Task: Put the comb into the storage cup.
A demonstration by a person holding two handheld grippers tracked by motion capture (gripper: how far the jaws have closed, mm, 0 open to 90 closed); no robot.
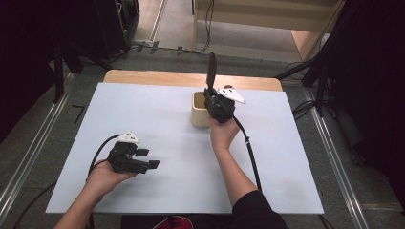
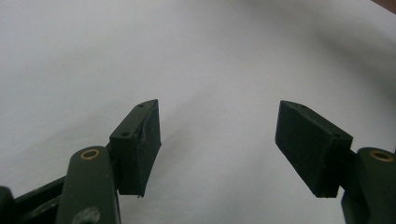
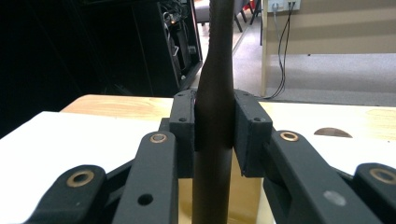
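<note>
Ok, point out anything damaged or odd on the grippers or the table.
One thing: the pad on the open left gripper looks chipped and ragged along its inner edge, unlike the clean opposite pad. Otherwise nothing stands out: the right gripper clamps a dark utensil upright over the cup.

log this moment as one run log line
left gripper: open, empty | right gripper: shut on dark utensil, upright | over beige container

Right gripper [image 3: 214,133] jaws clamped on an upright dark handle [image 3: 215,93]; white table [image 3: 70,135] beneath, dark cabinet [image 3: 154,42] far left.
</note>
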